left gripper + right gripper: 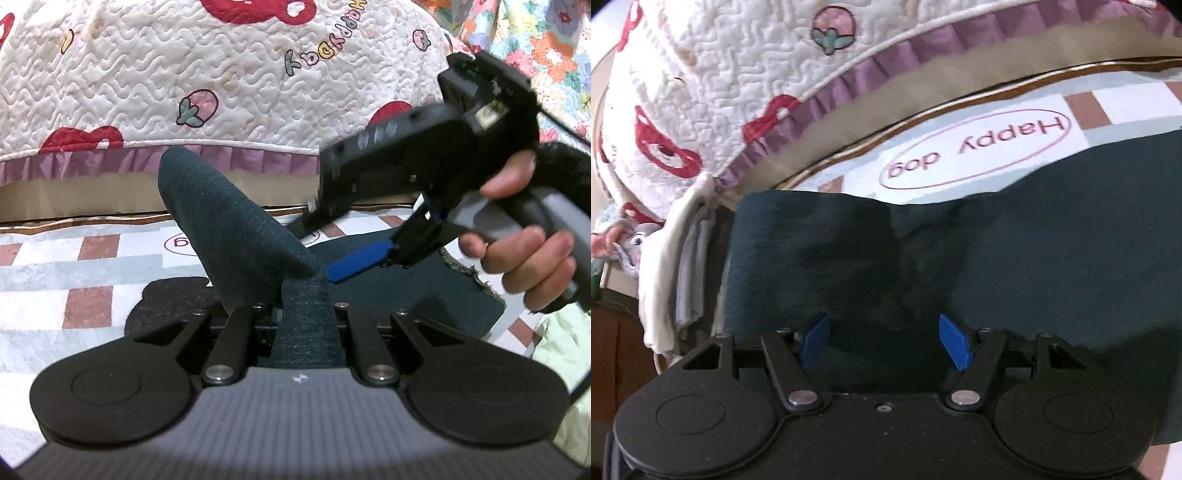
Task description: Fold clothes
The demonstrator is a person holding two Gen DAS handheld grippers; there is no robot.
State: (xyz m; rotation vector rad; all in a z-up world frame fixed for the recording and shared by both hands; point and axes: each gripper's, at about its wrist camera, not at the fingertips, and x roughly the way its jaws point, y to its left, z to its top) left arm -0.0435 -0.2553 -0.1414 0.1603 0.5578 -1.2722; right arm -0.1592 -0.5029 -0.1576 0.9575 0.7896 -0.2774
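Left tongs [301,314] pinch dark garment [236,221] above checked mat [997,147] (quilt [184,74] behind).

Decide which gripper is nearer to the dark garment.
Left. The left gripper is shut on a raised fold of the dark garment; the right gripper hangs open just above it, blue fingers apart.
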